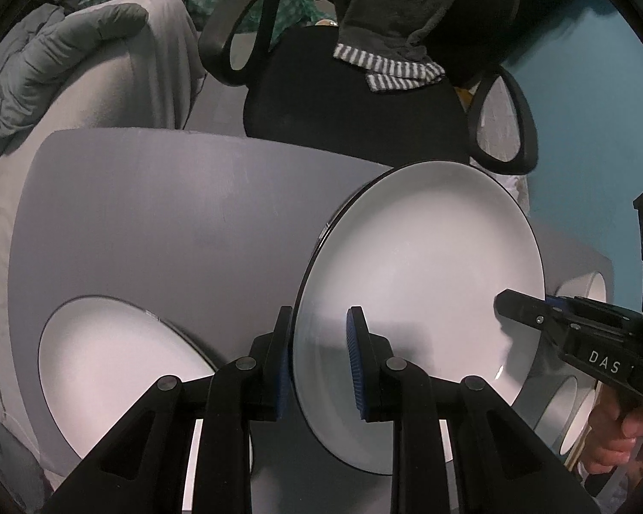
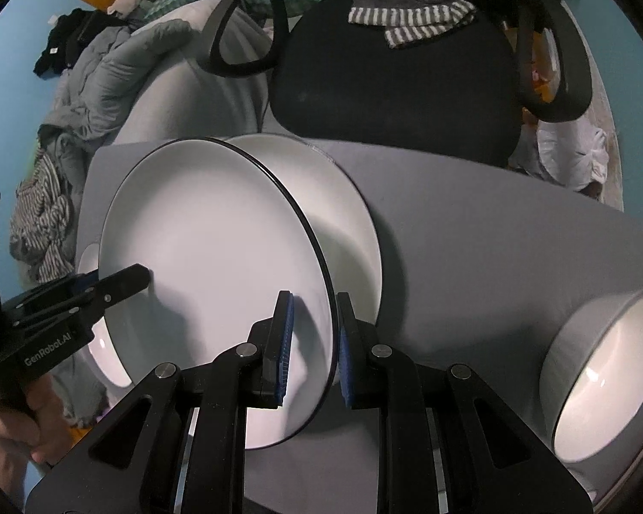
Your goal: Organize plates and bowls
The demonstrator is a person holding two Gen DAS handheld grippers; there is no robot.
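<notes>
A white plate with a thin black rim (image 1: 420,282) hangs tilted above the grey table (image 1: 171,214), held at opposite edges by both grippers. My left gripper (image 1: 319,325) is shut on its left rim, blue pads on either side of the edge. My right gripper (image 2: 313,308) is shut on the right rim of the same plate (image 2: 210,257). Each gripper shows in the other's view, the right one (image 1: 508,302) and the left one (image 2: 139,276), both biting the rim. A second white plate (image 2: 343,214) lies flat on the table under the held one, also visible as the plate (image 1: 115,368).
A white bowl (image 2: 604,377) lies on its side at the table's right, and two bowls (image 1: 576,407) show past the held plate. A black office chair (image 2: 390,77) stands behind the table, a grey bed with clothes (image 2: 107,68) at left. A person's hand (image 1: 621,441) holds the right gripper.
</notes>
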